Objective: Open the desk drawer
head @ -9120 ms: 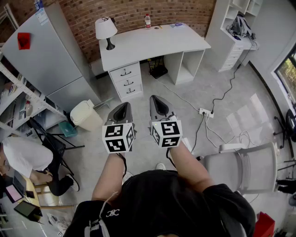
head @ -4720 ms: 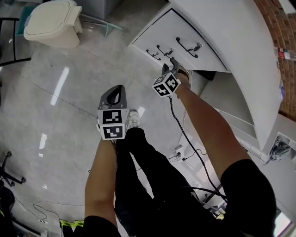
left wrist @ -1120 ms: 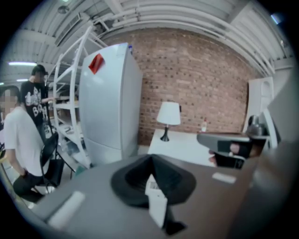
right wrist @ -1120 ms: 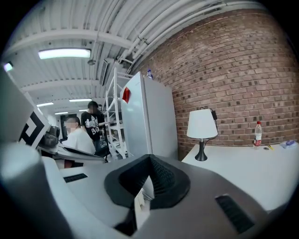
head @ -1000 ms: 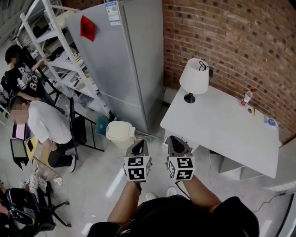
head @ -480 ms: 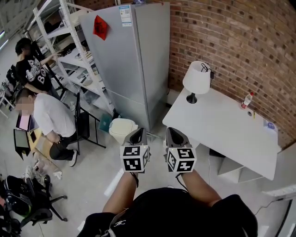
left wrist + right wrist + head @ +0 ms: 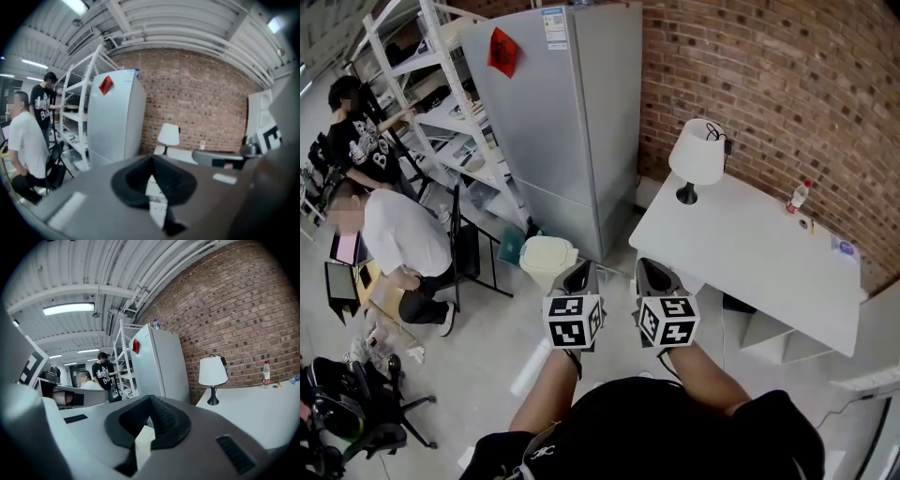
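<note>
The white desk [image 7: 759, 253] stands against the brick wall at the right of the head view. Its top hides the drawers from here. Both grippers are held side by side in front of my chest, short of the desk's near corner and touching nothing. My left gripper [image 7: 579, 274] has its jaws together with nothing between them, as the left gripper view [image 7: 152, 159] shows. The right gripper [image 7: 652, 270] is likewise shut and empty [image 7: 150, 399], pointing towards the desk's left end and the fridge.
A lamp [image 7: 694, 155] and a bottle [image 7: 797, 195] stand on the desk. A grey fridge [image 7: 572, 112] is left of it, with a cream bin [image 7: 546, 255] at its foot. Shelving [image 7: 422, 112], a folding chair [image 7: 469, 262] and two people [image 7: 394, 239] are at the left.
Some seconds ago my right gripper was at a drawer handle; now I stand back from the desk. Over the last second both grippers rose slightly, still side by side and shut.
</note>
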Tool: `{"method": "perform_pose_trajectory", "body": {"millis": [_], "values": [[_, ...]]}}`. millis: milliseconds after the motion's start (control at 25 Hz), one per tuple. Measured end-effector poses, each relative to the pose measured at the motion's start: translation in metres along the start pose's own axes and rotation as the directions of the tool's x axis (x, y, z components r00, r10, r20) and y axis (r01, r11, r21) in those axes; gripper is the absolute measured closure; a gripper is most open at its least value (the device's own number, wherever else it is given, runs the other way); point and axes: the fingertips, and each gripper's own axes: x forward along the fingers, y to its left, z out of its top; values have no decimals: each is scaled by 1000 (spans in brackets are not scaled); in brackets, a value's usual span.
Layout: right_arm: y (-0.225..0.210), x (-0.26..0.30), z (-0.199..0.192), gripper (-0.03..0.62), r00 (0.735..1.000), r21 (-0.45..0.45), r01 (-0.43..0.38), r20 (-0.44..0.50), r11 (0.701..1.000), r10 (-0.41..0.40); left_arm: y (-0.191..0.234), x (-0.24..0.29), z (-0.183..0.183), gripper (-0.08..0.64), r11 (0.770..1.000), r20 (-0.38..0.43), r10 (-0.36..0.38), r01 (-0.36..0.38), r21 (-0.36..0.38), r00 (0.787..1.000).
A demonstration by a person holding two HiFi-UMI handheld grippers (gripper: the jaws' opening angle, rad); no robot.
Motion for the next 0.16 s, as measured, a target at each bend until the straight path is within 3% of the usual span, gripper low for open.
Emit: {"method": "perform_pose_trajectory", "body": {"millis": [160], "values": [[9, 2, -2, 594, 1000, -8, -2, -2, 1000, 2, 4, 0, -6, 561, 1000, -12, -10, 10, -4, 1000]]}}
